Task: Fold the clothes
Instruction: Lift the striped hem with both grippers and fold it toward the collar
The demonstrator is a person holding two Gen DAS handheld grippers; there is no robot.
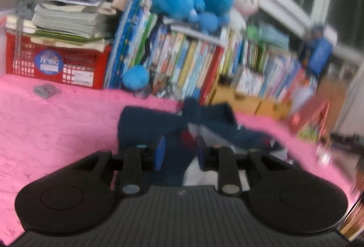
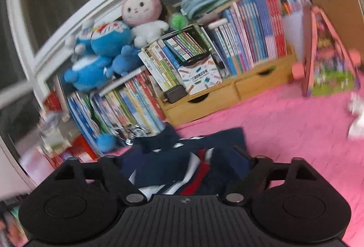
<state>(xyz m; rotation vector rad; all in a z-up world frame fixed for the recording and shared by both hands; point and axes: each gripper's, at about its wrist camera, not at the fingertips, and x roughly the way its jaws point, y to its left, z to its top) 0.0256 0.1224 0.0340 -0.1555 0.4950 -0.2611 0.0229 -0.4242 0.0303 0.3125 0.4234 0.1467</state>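
A navy garment [image 1: 177,124] with red and white stripes is lying crumpled on the pink blanket [image 1: 56,124], just before the containers along the wall. The red crate [image 1: 59,65] is bearing a stack of books [image 1: 68,19]; the red bin [image 1: 213,65] is holding upright books with blue plush toys [image 1: 182,1] sitting on top, and the wooden drawer box [image 2: 227,92] is carrying more books beside a pink rabbit [image 2: 143,10]. The left gripper [image 1: 180,153] is standing narrowly open over the cloth, whether pinching it I cannot tell; the right gripper [image 2: 182,169] is gaping wide, gripping nothing.
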